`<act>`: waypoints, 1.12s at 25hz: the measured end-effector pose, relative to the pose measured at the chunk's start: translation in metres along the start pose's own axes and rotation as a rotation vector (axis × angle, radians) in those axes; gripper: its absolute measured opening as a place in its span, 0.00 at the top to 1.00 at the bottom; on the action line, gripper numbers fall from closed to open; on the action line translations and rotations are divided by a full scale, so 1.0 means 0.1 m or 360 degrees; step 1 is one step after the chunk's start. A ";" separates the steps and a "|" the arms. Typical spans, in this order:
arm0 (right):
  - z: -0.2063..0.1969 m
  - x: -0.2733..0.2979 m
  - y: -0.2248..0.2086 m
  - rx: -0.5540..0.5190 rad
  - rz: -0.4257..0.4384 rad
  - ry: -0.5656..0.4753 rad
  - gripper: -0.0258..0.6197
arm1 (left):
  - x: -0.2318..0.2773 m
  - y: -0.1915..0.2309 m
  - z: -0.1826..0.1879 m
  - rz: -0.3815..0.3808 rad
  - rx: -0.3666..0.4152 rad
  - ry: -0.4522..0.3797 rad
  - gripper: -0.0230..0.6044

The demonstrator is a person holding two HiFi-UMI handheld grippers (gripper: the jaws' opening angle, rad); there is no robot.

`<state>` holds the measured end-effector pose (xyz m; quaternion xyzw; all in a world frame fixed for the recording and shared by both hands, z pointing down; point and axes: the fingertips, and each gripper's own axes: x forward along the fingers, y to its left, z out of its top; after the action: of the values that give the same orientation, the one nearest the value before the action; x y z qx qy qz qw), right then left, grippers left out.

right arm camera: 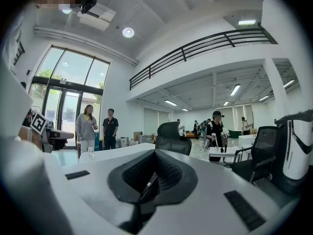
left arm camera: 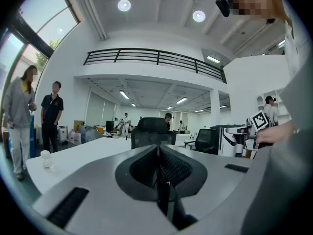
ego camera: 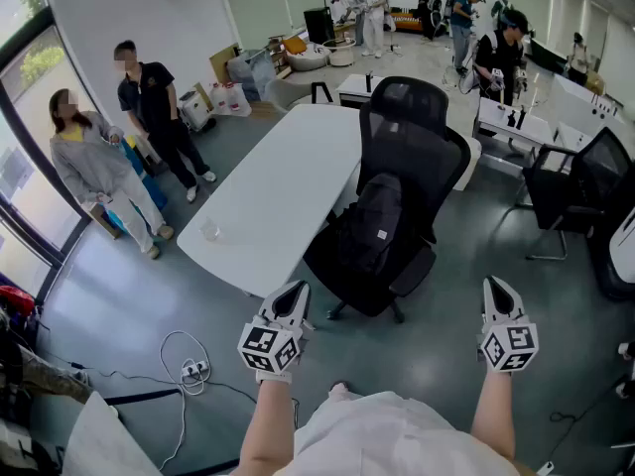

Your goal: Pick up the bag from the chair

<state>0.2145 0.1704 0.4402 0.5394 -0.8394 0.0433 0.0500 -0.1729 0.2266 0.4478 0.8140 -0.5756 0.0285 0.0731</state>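
Note:
A black backpack (ego camera: pixel 369 228) sits upright on the seat of a black mesh-backed office chair (ego camera: pixel 415 117) in the middle of the head view. My left gripper (ego camera: pixel 291 300) hangs in front of the chair's near left side, jaws shut and empty. To the right, my right gripper (ego camera: pixel 499 294) is also shut and empty, apart from the chair. Both point nearly level toward the chair. Over the shut jaws the chair back (left arm camera: pixel 152 130) shows in the left gripper view, and the same chair back (right arm camera: pixel 172 136) rises in the right gripper view.
A long white table (ego camera: pixel 278 186) stands left of the chair with a clear cup (ego camera: pixel 210 230) on it. Two people (ego camera: pixel 149 97) stand at the far left. A power strip and cables (ego camera: pixel 190 370) lie on the floor. More black chairs (ego camera: pixel 575 181) stand right.

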 end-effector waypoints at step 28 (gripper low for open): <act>-0.06 0.12 -0.09 0.0031 0.0041 -0.0001 0.93 | 0.10 -0.05 -0.04 -0.0008 0.0006 0.0036 0.91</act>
<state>0.2178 0.1569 0.4475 0.5289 -0.8459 0.0520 0.0439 -0.1643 0.2193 0.4531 0.8152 -0.5726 0.0384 0.0782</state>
